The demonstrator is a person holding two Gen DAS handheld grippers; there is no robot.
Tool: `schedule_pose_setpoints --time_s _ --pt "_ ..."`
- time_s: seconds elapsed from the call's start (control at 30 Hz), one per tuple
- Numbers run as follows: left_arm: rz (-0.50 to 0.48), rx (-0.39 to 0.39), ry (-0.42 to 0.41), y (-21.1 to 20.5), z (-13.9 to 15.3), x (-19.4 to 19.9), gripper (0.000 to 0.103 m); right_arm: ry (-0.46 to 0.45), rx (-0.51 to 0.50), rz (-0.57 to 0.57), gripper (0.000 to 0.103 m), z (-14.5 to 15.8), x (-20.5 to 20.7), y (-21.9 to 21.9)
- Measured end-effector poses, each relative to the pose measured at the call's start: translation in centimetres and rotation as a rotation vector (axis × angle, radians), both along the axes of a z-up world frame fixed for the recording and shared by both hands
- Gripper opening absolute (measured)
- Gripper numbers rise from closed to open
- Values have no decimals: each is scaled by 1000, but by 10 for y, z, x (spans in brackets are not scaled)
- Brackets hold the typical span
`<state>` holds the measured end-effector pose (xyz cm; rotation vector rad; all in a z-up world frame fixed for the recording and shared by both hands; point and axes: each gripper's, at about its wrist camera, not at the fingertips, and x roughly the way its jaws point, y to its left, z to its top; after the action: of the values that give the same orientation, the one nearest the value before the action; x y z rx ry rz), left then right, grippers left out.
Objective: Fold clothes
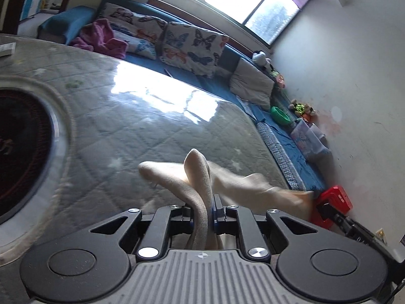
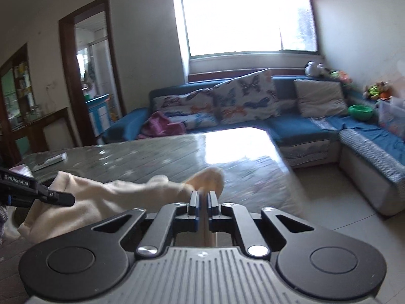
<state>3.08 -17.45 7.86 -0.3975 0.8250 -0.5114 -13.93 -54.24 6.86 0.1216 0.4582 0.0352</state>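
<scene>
Glossy table (image 2: pixel 157 157): both tools clamp cream cloth (image 2: pixel 83 197), apparently socks, blurred.

Cream garment (image 2: pixel 106 197) pinched between two grippers above glass-topped table (image 2: pixel 157 157).
Right gripper (image 2: pixel 203 197) clamped on thin fold at garment's right end; left gripper (image 2: pixel 60 198) gripping its left end; blue sofa (image 2: pixel 298 126) beyond table, butterfly cushions (image 2: pixel 243 96) on it.
</scene>
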Motion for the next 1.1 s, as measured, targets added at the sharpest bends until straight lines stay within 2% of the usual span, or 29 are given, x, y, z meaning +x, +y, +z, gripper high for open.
schedule_pose_setpoints --time_s 0.2,0.37,0.43,0.63,0.7,0.73,0.8,0.9,1.1 --pt "-5 35 -1 -19 -5 11 14 33 16 -57 1 -1 5 -33" --pt "26 58 26 -8 -14 15 14 119 86 -37 14 -36 11 -38" --pt "31 73 31 -5 -17 16 14 152 116 -19 26 -51 16 -36" --pt "26 122 17 -8 -22 14 14 206 172 -11 34 -80 35 -31" --pt "27 129 21 -10 -23 14 14 199 182 -8 34 -80 39 -30" --pt "28 130 24 -11 -23 14 14 194 185 -6 29 -80 41 -29" --pt "26 129 26 -12 -24 14 14 197 201 19 10 -81 42 -27" --pt "7 122 17 -18 -19 12 14 171 152 20 10 -76 38 -22" --pt "-67 82 13 -39 -13 8 14 74 50 -20 9 -42 17 -24"
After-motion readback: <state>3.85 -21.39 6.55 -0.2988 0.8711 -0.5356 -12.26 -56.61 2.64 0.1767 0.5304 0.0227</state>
